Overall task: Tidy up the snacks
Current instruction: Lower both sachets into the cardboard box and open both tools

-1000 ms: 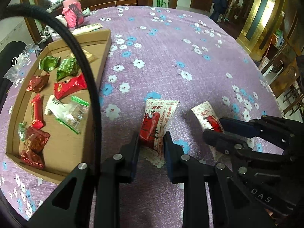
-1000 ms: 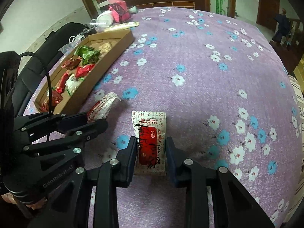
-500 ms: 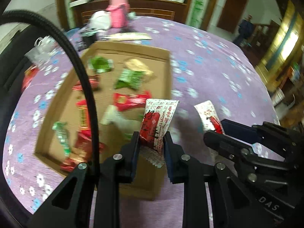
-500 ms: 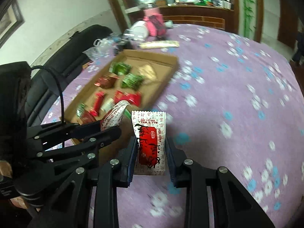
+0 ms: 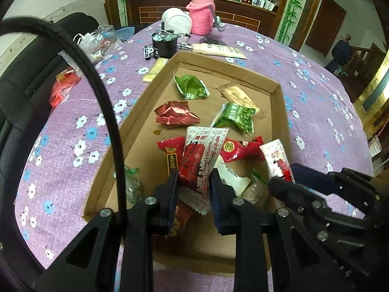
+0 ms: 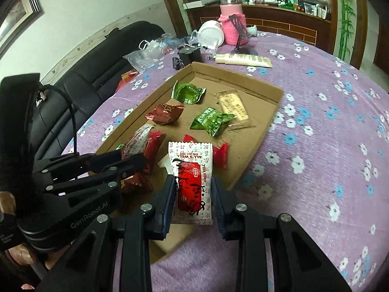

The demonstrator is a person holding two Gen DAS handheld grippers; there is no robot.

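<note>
Left gripper: you are clamping its fingers on a red-and-white snack packet, holding it above the cardboard tray. Right gripper: you are pinching a second red-and-white packet over the tray's near right edge. Tray: sitting on the purple floral surface, carrying green and red snacks.

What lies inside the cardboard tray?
The tray holds two green packets, a dark red one, a tan one and red wrappers. Held packets and grippers hide the near end.
</note>
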